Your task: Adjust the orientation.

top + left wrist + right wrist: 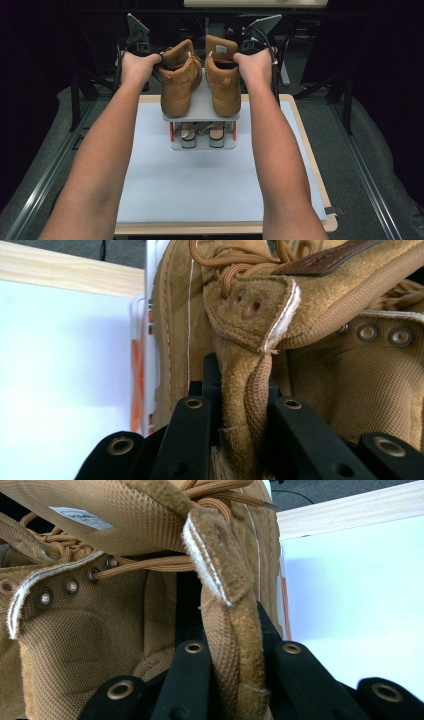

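Jaws on both sides are clenched on boot collars. From the high view, my left gripper (142, 47) sits at about 11 o'clock of the table (150, 200), and in the left gripper view its two black jaws pinch the padded collar edge of the left boot (179, 80). My right gripper (254, 46) sits at about 1 o'clock and holds the collar of the right boot (222, 80) the same way.

Both tan suede boots are on the top shelf of a small grey rack (202, 112) at roughly 12 o'clock on the white mat, heels toward me. The left boot looks tilted, its collar pulled toward the left gripper; I cannot tell whether its sole is fully down. A second pair of shoes (202, 134) sits on the lower shelf.

Risks, as I judge them:
- Each grip is on a thin fold of soft collar. Suede and mesh may slide out under the boot's weight.
- The rack looks light. A sole dragging on the shelf could tip it or shift it, disturbing the lower pair.
- Loose laces (235, 260) could snag on the rack edge.
- The boots stand close together; uneven movement could knock one into the other.

Writing: a white tag (80, 517) on the right boot's tongue carries print too small to read. A brown leather patch (325, 260) on the left boot shows no legible mark.
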The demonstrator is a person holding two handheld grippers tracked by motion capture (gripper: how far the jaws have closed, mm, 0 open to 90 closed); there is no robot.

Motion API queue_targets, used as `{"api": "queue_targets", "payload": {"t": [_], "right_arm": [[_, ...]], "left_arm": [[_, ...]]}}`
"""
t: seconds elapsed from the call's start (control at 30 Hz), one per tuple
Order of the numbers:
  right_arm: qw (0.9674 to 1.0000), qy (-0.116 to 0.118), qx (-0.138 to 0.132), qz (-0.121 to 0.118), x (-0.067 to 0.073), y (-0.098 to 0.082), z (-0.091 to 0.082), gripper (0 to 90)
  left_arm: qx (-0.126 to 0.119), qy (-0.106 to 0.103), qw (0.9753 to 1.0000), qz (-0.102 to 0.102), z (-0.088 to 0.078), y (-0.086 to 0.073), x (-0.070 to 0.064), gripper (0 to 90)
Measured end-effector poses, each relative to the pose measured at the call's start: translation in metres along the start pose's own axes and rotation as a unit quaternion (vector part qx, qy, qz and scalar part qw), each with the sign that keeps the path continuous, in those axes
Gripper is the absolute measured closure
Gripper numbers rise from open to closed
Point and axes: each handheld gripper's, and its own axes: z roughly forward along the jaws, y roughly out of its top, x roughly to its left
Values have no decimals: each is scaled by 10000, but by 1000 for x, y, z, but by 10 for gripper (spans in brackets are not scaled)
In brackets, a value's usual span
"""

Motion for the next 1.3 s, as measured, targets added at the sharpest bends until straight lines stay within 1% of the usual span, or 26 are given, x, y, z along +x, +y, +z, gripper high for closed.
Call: {"api": "queue_targets", "payload": {"t": [0.1, 0.13, 0.17, 0.23, 0.27, 0.3, 0.33, 0.4, 0.43, 0.47, 0.53, 0.57, 0.6, 0.63, 0.7, 0.73, 0.77, 0.8, 0.9, 1.03, 1.07, 1.1, 1.13, 1.2, 1.27, 1.3], "right_arm": [[10000, -33, 26, 29, 0, 0, 6, 832], [10000, -23, -18, 55, 0, -1, 7, 832], [10000, -7, -14, 98, -1, -1, 9, 831], [9999, 11, 12, 154, -3, -1, 12, 830], [9999, 24, 7, 163, -3, -1, 13, 831], [9998, 22, -12, 173, -3, -2, 14, 830], [9999, 4, 7, 149, -3, -2, 14, 829], [9999, 6, -25, 151, -2, -2, 15, 829], [9998, 20, -26, 172, -2, -3, 16, 828], [9998, 40, -53, 201, -2, -3, 17, 828], [9998, 17, -17, 173, -1, -4, 19, 827], [9999, 15, -26, 163, -1, -4, 19, 826], [9999, -3, -34, 162, 0, -4, 20, 825], [9999, -1, -53, 155, 0, -5, 21, 823], [9999, -13, -6, 139, 1, -6, 23, 822], [9999, -52, -29, 84, 1, -6, 23, 819], [10000, -75, 18, 48, 1, -6, 22, 817], [9999, -92, 22, 37, 1, -6, 22, 816], [9997, -190, 37, -124, 4, -7, 23, 807], [9994, -283, 39, -213, 6, -8, 23, 800], [9994, -286, 55, -212, 6, -8, 23, 798], [9993, -303, 58, -225, 6, -8, 23, 795], [9993, -296, 63, -227, 6, -8, 23, 790], [9993, -277, 58, -253, 6, -8, 23, 782], [9993, -281, 76, -247, 6, -8, 23, 772], [9992, -265, 104, -282, 5, -7, 23, 766]], "left_arm": [[-55, -41, 10000, -53, 2, 0, -2, 829], [-82, -80, 9999, -78, 3, -1, -2, 829], [-101, -55, 9999, -85, 4, -1, -3, 829], [-158, -88, 9998, -98, 5, -2, -3, 829], [-107, -69, 9999, -95, 6, -2, -3, 828], [-121, -73, 9998, -106, 7, -2, -3, 827], [-86, -67, 9999, -103, 8, -3, -2, 827], [-120, -100, 9998, -90, 8, -4, -1, 827], [-89, -80, 9999, -79, 9, -4, -1, 826], [-109, -72, 9999, -77, 9, -5, -2, 826], [-89, -35, 10000, -10, 10, -6, -3, 824], [-115, -26, 9999, -9, 11, -6, -4, 823], [-86, 7, 10000, 12, 11, -6, -4, 822], [-72, 16, 10000, 12, 11, -7, -3, 821], [-26, -10, 10000, 4, 11, -7, -1, 818], [-30, -41, 10000, -5, 11, -7, 1, 816], [-58, -22, 10000, 3, 11, -7, 1, 814], [-40, 14, 10000, 59, 11, -8, -1, 813], [8, 54, 9999, 123, 12, -8, -2, 805], [22, 17, 9999, 105, 13, -10, -1, 797], [54, -11, 9999, 132, 13, -9, 0, 794], [71, -29, 9999, 111, 13, -9, 0, 787], [105, -38, 9998, 160, 12, -9, 1, 779], [65, -39, 9999, 147, 13, -9, 0, 765], [50, 9, 9998, 214, 13, -9, -1, 748], [57, -3, 9997, 219, 13, -9, -1, 737]]}}
